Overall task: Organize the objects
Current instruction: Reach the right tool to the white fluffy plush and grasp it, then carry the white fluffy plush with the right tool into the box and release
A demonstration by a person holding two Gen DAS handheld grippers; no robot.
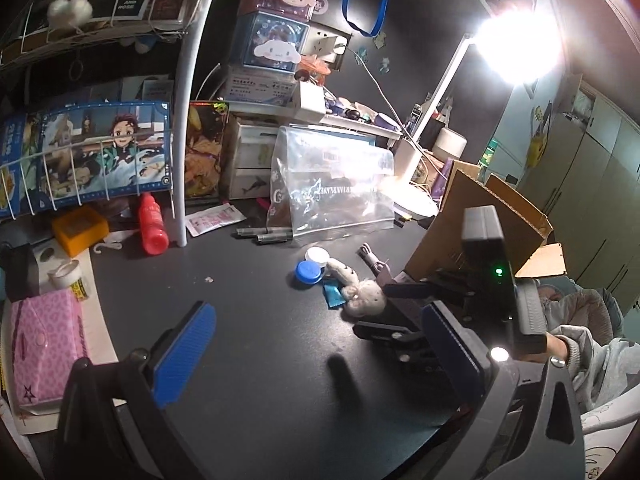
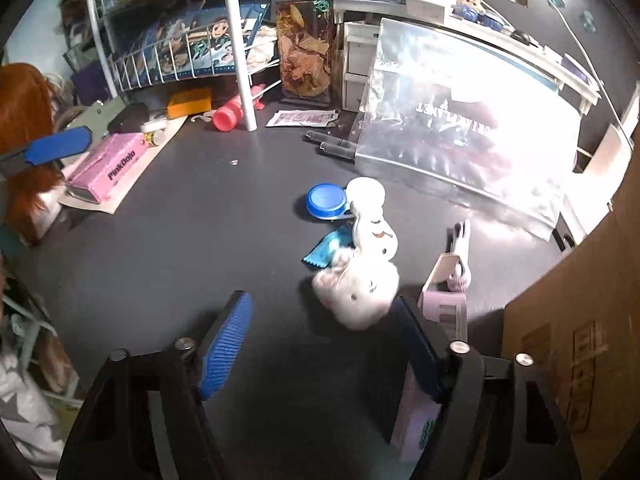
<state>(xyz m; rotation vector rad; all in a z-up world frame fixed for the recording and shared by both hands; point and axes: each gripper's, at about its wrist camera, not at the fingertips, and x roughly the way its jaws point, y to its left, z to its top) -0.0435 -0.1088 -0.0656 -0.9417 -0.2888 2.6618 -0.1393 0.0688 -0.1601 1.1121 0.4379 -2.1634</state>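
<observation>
The right gripper (image 2: 320, 344) hangs spread and empty just short of the fluffy white plush toy (image 2: 360, 288) on the dark desktop (image 2: 200, 240), seemingly lining up a grab (left gripper (image 1: 316, 356) likewise spread, idle).

counter centre: white plush rabbit toy (image 2: 360, 292) lies on the dark counter (image 2: 200, 240); round blue-lidded case (image 2: 326, 200) just behind it
behind: clear plastic zip bag (image 2: 468, 148) stands
left: pink tissue pack (image 2: 110, 166) at counter edge
right: brown cardboard box (image 2: 580, 320)
back left: red plastic bottle (image 2: 230, 114) lies beside the white pole (image 2: 240, 48)
</observation>
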